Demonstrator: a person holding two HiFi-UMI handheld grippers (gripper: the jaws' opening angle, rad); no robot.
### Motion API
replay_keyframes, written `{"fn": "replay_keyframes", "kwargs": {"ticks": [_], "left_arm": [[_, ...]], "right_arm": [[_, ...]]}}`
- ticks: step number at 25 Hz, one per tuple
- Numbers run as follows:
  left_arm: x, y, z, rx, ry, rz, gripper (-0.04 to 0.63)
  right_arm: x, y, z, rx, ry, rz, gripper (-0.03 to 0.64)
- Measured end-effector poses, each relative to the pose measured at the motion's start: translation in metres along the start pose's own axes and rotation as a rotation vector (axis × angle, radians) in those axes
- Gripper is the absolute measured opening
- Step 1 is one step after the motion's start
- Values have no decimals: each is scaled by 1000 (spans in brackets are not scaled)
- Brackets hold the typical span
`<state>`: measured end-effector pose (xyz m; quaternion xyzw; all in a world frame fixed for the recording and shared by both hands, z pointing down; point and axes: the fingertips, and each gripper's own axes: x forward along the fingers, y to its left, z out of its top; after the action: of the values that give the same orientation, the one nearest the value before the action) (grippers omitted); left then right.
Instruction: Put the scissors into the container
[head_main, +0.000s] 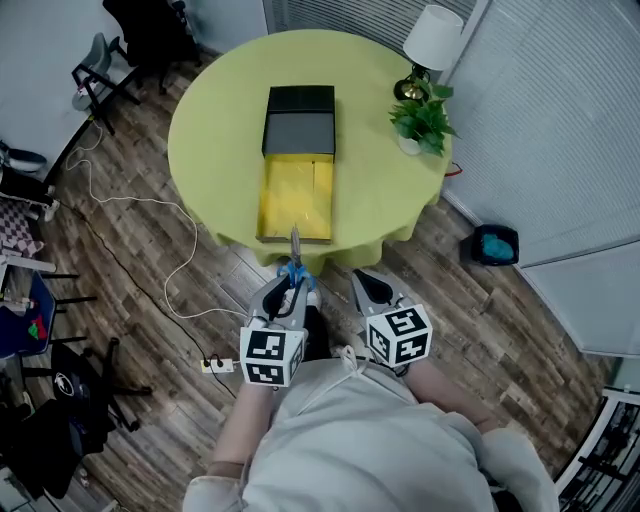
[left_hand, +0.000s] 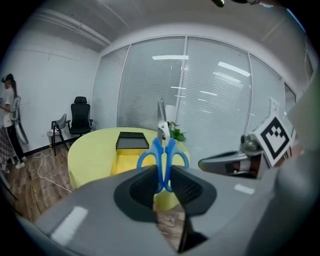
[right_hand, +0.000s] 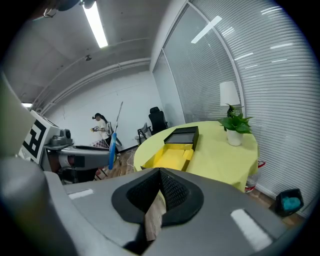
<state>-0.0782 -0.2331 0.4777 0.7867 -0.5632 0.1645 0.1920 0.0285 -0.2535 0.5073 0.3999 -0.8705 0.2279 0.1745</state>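
Blue-handled scissors (head_main: 294, 262) stand between the jaws of my left gripper (head_main: 290, 292), blades pointing at the table; the pads press on the handles (left_hand: 163, 156), so the left gripper (left_hand: 162, 186) is shut on them. It hovers just off the near edge of the round yellow-green table (head_main: 205, 120). The container is an open yellow box (head_main: 295, 195) with a black lid part (head_main: 299, 120) behind it, lying mid-table, also in view as the yellow box (left_hand: 125, 162) (right_hand: 172, 156). My right gripper (head_main: 368, 288) (right_hand: 160, 176) is shut with nothing in it, beside the left.
A potted plant (head_main: 422, 122) and a white lamp (head_main: 432, 40) stand at the table's far right. A cable and power strip (head_main: 217, 365) lie on the wooden floor at left. Chairs (head_main: 95, 70) stand far left, a teal bag (head_main: 494, 245) right. A person (left_hand: 9, 120) stands by the wall.
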Motion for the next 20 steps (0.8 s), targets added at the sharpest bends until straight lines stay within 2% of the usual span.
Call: {"fn": "replay_keyframes", "kwargs": {"ticks": [10,16,20], "left_arm": [[92,84,40,12,61,-69,80],[140,121,33,32,150,-86,80],[160,131,20,-3,213,-96,80]], "right_arm": [[97,-29,63,27,2,-83,-2],[143,-45,86,27,-16,-103,-2],[162,-51,88,24,2,-94,-2]]}}
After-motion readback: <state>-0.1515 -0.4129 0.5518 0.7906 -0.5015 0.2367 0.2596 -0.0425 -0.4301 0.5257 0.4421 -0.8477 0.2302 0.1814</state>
